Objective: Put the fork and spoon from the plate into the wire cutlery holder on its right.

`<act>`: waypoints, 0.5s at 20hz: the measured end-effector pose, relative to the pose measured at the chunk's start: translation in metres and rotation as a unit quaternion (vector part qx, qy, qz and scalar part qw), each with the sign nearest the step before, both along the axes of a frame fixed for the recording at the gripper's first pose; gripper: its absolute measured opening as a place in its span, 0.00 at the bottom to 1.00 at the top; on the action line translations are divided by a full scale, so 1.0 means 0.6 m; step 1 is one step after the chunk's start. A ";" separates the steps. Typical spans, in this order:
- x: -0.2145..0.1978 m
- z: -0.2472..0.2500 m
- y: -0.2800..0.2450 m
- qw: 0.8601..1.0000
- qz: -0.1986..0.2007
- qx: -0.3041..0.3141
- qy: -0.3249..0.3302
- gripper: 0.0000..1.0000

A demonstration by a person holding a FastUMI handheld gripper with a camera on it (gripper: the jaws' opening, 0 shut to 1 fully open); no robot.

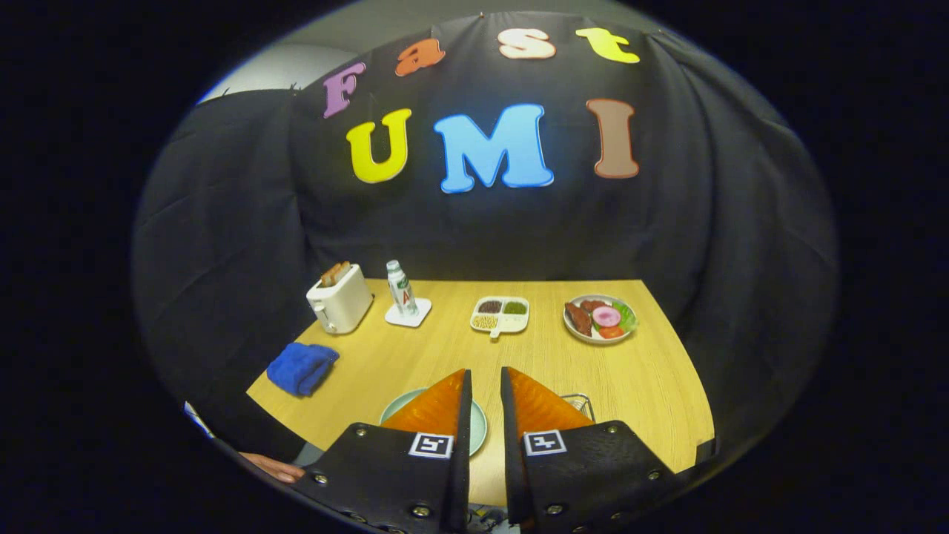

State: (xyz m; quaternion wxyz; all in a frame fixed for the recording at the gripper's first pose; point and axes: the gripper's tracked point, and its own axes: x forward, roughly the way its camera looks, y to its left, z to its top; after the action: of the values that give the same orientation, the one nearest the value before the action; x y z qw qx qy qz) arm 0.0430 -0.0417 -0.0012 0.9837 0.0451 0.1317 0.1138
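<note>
My gripper (483, 374) hangs above the near part of the wooden table (652, 371), its two fingers standing a narrow gap apart with nothing between them. Under the left finger lies a pale green plate (397, 406), mostly covered by that finger; the fork and spoon on it are hidden. Just behind the right finger, a bit of the wire cutlery holder (582, 404) peeks out, to the right of the plate.
Along the table's far side stand a white toaster (339, 300) with toast, a small bottle (401, 288) on a white coaster, a divided dish (500, 314) and a plate of food (600, 318). A blue cloth (302, 368) lies at the left. A hand (276, 467) shows low left.
</note>
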 end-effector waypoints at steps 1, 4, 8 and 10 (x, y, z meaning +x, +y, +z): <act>-0.011 0.021 0.004 1.000 -0.005 0.002 -0.028 0.23; -0.029 0.068 -0.005 0.994 -0.044 -0.003 -0.101 0.25; -0.040 0.080 0.016 0.992 -0.039 -0.012 -0.121 0.32; -0.035 0.066 0.020 0.994 -0.028 -0.017 -0.107 0.32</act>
State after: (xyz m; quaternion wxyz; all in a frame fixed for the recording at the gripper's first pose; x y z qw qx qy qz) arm 0.0222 -0.0300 0.0387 0.9955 0.0193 0.0268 0.0885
